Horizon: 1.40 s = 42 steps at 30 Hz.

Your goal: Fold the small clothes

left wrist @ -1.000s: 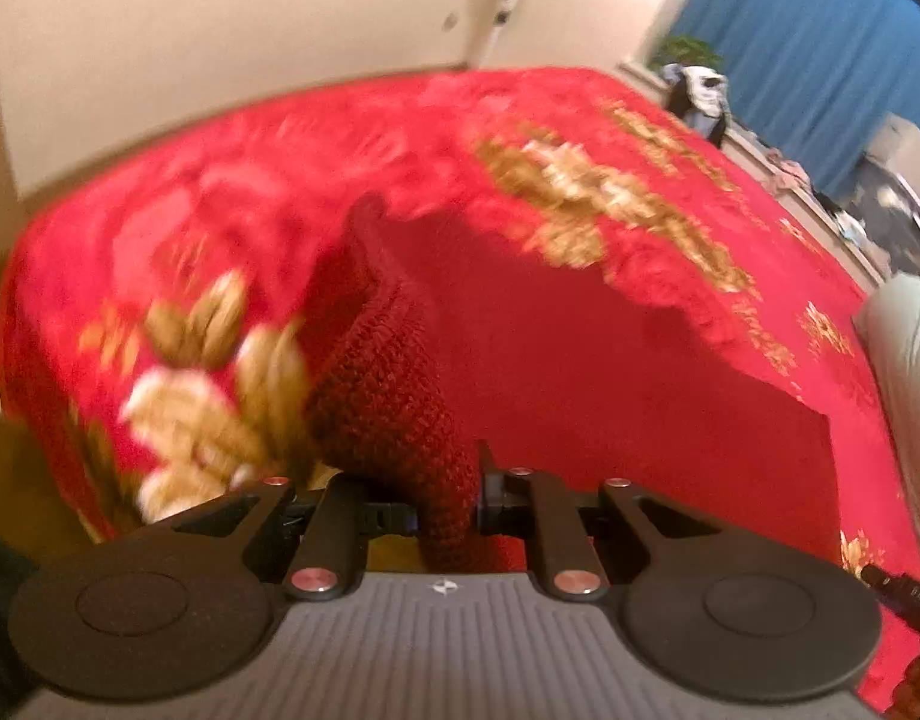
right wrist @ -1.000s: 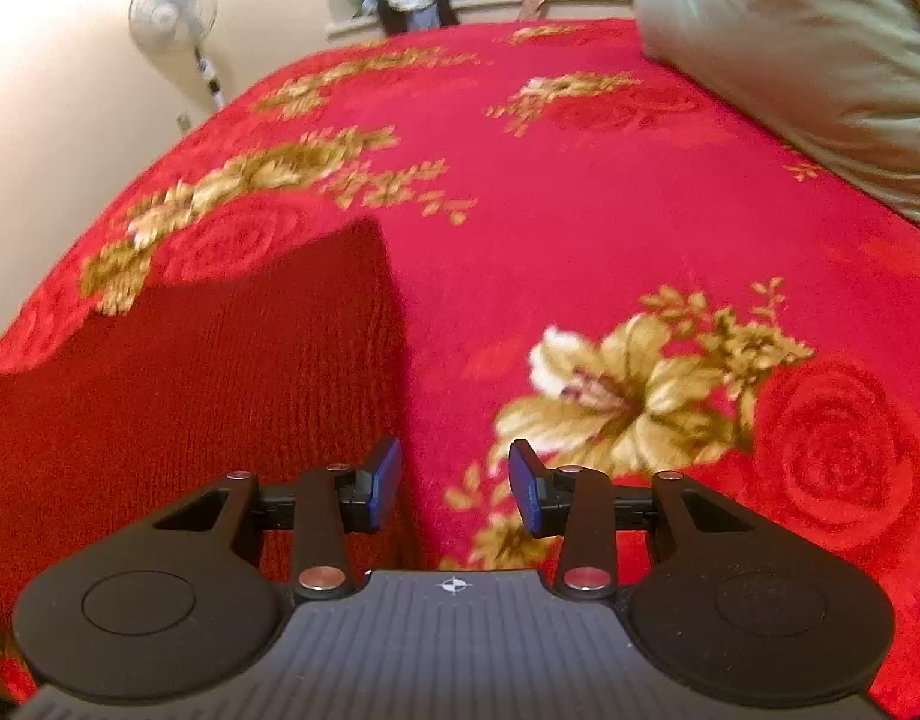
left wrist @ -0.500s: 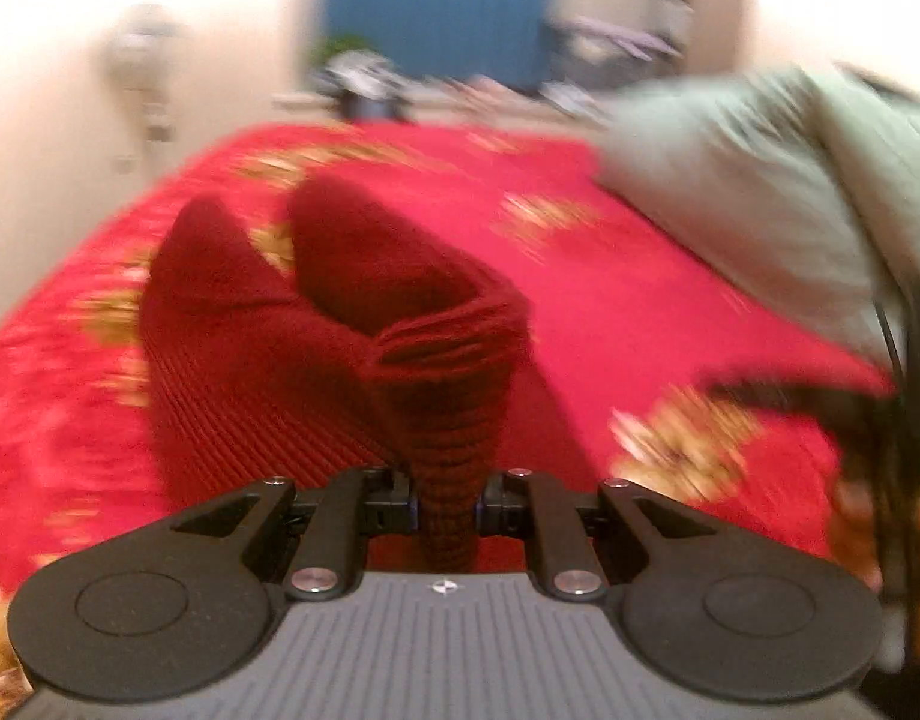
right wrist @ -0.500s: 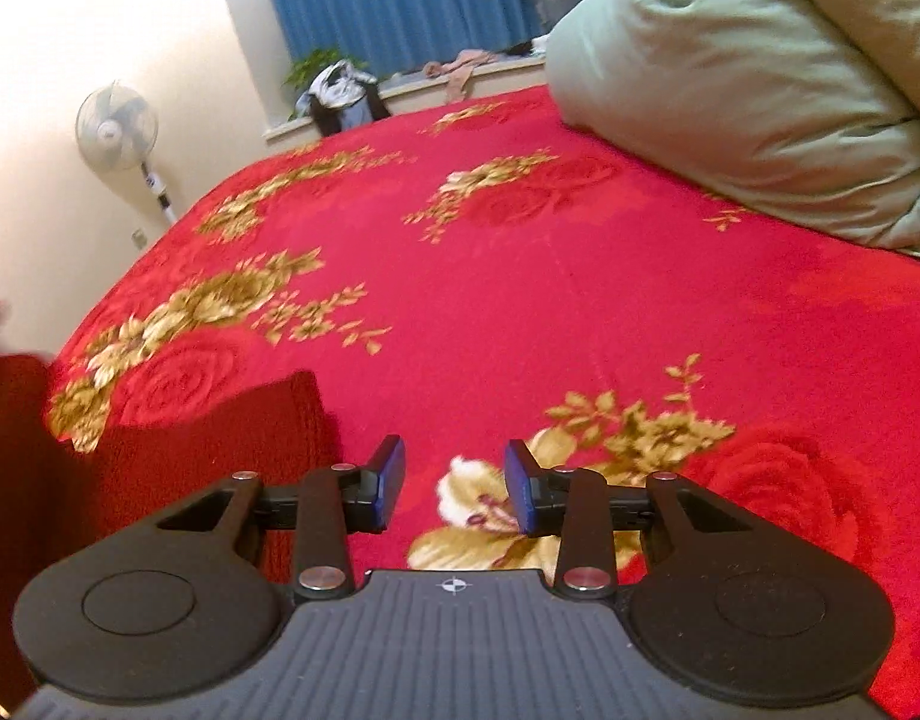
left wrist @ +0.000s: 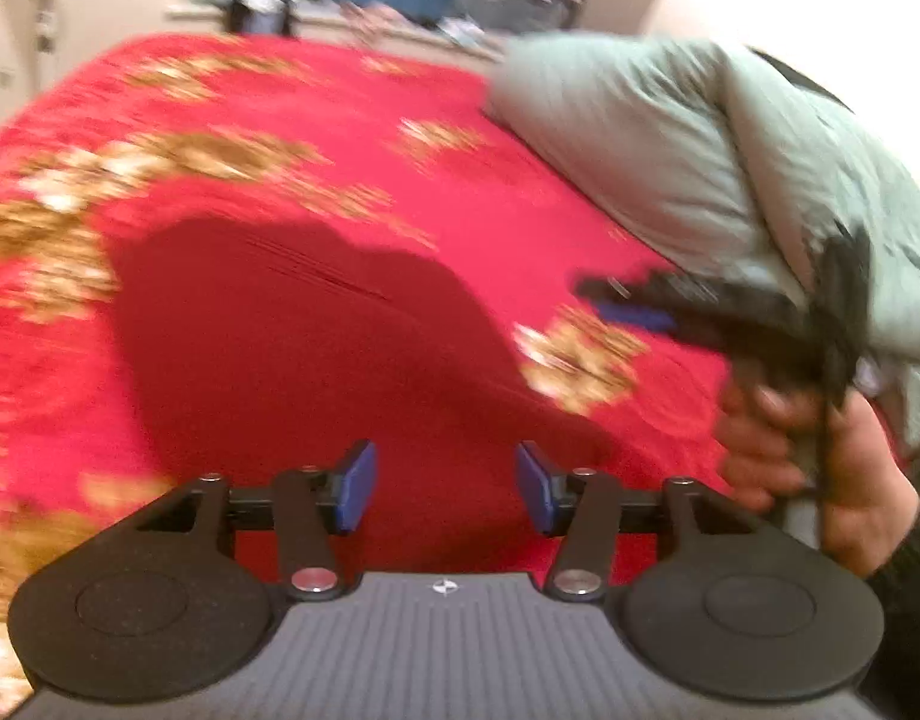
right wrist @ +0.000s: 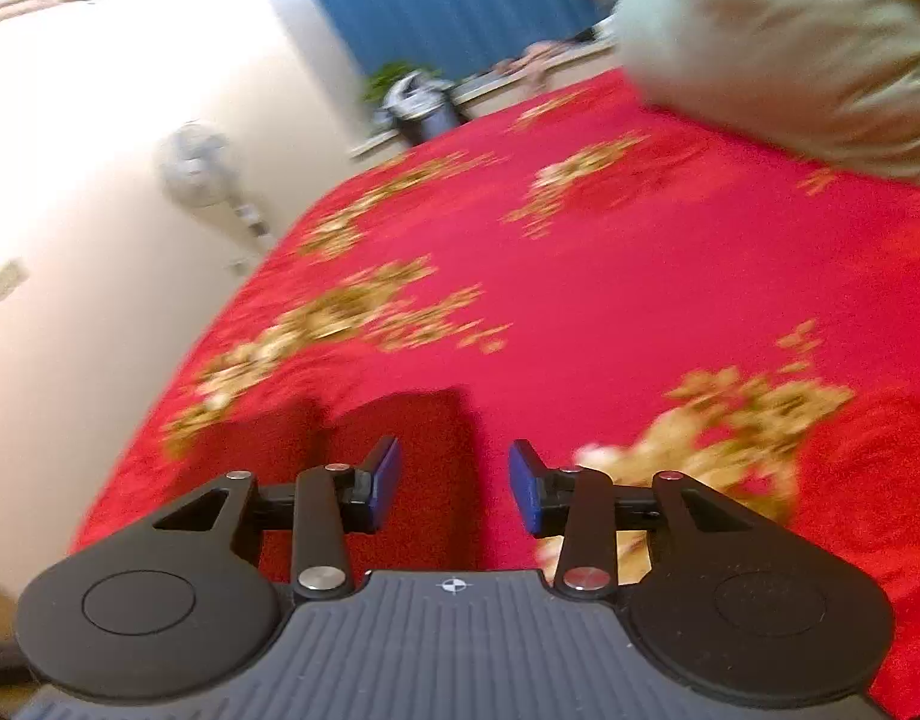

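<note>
Released since a moment ago: dark red knitted garment (left wrist: 291, 348) now lies flat on the red floral bedspread (left wrist: 399, 180) | left claw (left wrist: 444, 489) opening, nothing between its pads, garment just ahead, below | right claw (right wrist: 453, 489) opening, empty, garment's edge (right wrist: 411, 456) ahead-left | left nearer | green pillow (left wrist: 670, 138) well apart.

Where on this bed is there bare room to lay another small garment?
The red floral bedspread is bare across its middle and far end, between the dark red knit garment and the green duvet. It is crowded by the duvet, where the right gripper hovers.
</note>
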Each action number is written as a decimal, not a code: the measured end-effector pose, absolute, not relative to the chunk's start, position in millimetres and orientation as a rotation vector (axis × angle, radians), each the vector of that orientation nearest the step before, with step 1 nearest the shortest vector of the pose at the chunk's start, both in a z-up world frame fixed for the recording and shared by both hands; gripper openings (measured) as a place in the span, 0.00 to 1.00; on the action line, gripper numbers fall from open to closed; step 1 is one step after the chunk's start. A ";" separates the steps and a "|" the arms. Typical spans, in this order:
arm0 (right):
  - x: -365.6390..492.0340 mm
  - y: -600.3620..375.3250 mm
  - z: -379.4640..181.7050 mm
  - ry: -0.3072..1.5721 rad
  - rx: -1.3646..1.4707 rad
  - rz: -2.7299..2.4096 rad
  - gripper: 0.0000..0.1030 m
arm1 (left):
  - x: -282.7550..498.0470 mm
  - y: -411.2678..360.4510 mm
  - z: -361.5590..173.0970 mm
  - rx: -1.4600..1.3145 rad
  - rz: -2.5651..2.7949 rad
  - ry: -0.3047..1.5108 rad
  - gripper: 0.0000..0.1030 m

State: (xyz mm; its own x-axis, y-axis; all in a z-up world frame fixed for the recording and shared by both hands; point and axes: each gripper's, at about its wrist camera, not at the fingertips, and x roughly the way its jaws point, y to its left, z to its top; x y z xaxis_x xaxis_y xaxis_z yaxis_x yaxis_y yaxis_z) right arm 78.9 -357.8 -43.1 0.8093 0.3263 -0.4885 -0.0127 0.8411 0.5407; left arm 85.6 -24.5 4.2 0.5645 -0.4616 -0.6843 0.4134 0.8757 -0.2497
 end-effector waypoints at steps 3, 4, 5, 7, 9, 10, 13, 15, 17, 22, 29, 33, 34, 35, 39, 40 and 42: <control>83.6 -335.9 -48.4 0.659 0.537 0.312 0.57 | 93.4 15.6 9.9 -0.034 -0.408 0.798 0.57; 85.8 -326.7 -52.5 0.689 0.525 0.350 0.58 | 97.3 27.0 9.4 -0.033 -0.380 0.794 0.57; 86.9 -318.8 -56.0 0.713 0.505 0.367 0.58 | 101.8 36.9 8.8 -0.037 -0.363 0.793 0.57; 88.2 -304.0 -63.6 0.761 0.447 0.388 0.58 | 112.5 53.1 3.5 -0.058 -0.342 0.799 0.59; 86.1 -290.7 -69.0 0.784 0.389 0.412 0.55 | 121.3 64.6 -4.5 -0.098 -0.344 0.805 0.60; 83.7 -284.6 -68.8 0.782 0.360 0.431 0.39 | 125.5 69.9 -13.3 -0.135 -0.340 0.809 0.60; 68.7 -281.5 -57.6 0.719 0.329 0.483 0.19 | 140.1 83.2 -41.1 -0.280 -0.286 0.921 0.60; 56.3 -304.7 -43.0 0.647 0.448 0.523 0.18 | 149.1 88.1 -43.0 -0.398 -0.298 0.932 0.60; 41.1 -332.6 -29.8 0.556 0.582 0.558 0.16 | 153.0 84.8 -37.7 -0.413 -0.330 0.906 0.65; 52.7 -337.6 -74.4 0.886 0.453 0.319 0.15 | 160.5 72.0 -40.0 -0.470 -0.397 0.923 0.73; 55.2 -318.5 -73.3 0.885 0.352 0.342 0.21 | 184.1 66.0 -65.1 -0.392 -0.319 1.080 0.88; 58.1 -336.5 -66.5 0.768 0.478 0.269 0.64 | 195.9 86.5 -60.0 -0.546 -0.329 1.054 0.85; 61.2 -339.9 -68.7 0.771 0.528 0.278 0.64 | 199.3 89.2 -60.1 -0.580 -0.338 1.053 0.85; 65.0 -342.1 -73.2 0.786 0.573 0.290 0.64 | 204.2 90.9 -61.8 -0.610 -0.346 1.054 0.85; 81.5 -334.6 -96.1 0.861 0.606 0.297 0.77 | 227.7 81.2 -76.3 -0.648 -0.358 1.114 0.86; 84.7 -330.7 -101.4 0.879 0.604 0.303 0.81 | 235.0 79.1 -82.5 -0.665 -0.363 1.130 0.87; 88.0 -325.9 -107.3 0.896 0.618 0.315 0.84 | 248.8 74.5 -95.5 -0.691 -0.374 1.152 0.90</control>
State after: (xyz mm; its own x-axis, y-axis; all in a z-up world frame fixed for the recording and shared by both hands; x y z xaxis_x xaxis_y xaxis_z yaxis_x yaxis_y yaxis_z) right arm 88.0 -325.9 -107.3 0.5956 0.5003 -0.6285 -0.0034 0.7840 0.6208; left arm 248.8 74.5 -95.5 0.3777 -0.6020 -0.7035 -0.0734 0.7379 -0.6709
